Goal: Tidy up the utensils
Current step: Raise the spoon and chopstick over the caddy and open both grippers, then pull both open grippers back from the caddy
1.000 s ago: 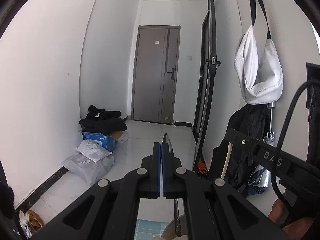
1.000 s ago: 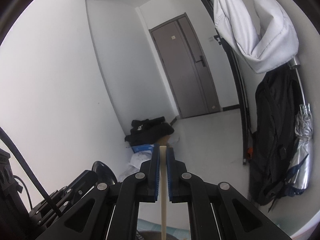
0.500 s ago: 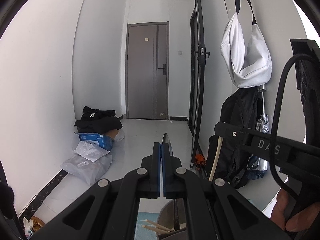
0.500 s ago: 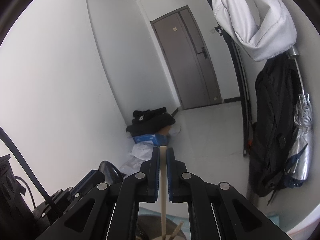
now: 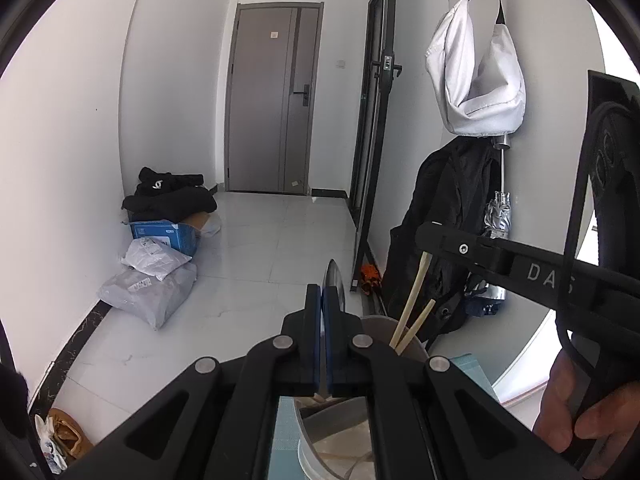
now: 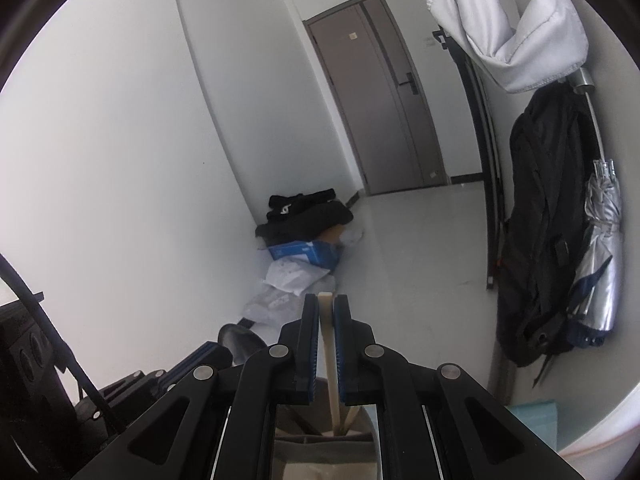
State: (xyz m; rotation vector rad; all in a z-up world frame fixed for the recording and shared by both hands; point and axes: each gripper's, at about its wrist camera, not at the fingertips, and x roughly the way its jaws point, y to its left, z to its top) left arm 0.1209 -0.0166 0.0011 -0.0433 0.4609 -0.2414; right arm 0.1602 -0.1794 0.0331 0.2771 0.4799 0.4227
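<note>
Over holder [image 5: 404, 344] both grippers had dipped: right gripper [image 6: 327, 344] clenched chopstick [image 6: 326, 320], its tip now inside beside another; left gripper [image 5: 322, 344] clamped knife [image 5: 335, 280] above rim. Release next, likely.

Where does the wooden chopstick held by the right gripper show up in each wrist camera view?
Left wrist view: the chopstick runs diagonally at right of centre, from the right gripper down into the grey utensil holder.
Right wrist view: the chopstick stands bottom centre, clamped between the blue pads.
Shared landmark: the grey door.
</note>
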